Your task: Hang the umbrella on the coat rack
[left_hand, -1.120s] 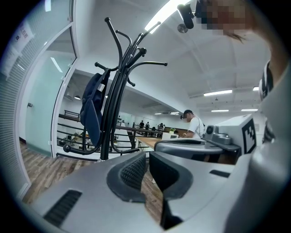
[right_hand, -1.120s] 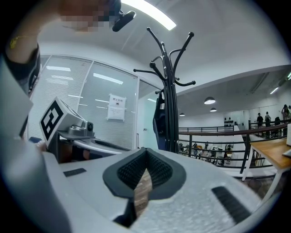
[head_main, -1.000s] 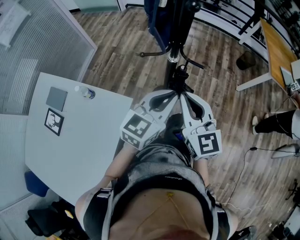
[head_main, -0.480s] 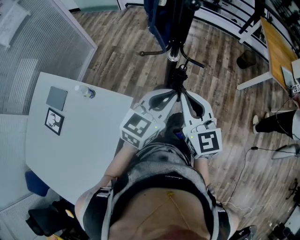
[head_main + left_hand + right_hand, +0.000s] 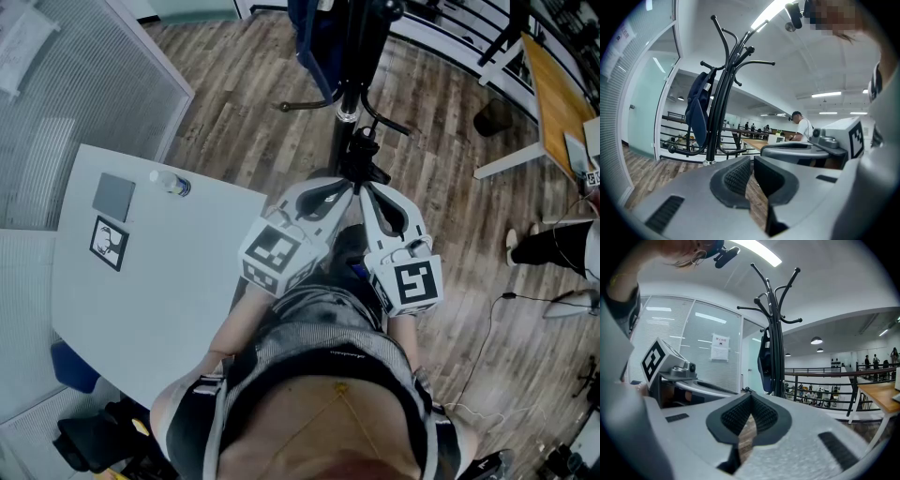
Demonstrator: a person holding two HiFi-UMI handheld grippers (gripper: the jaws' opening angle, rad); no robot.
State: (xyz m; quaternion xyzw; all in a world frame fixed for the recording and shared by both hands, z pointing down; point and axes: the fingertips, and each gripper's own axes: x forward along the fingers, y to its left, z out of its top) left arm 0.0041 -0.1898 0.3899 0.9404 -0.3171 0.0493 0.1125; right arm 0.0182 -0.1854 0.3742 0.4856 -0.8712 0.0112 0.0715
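Wood floor [image 5: 234, 122], coat rack [image 5: 717, 117] ahead; L gripper [image 5: 751, 161], R gripper [image 5: 750, 397] fingers pressed together, empty.

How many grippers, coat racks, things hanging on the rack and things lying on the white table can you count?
Grippers: 2, the left gripper and the right gripper
Coat rack: 1
Dark blue hanging thing: 1
Bottle: 1
Grey square: 1
Marker card: 1
Total: 7
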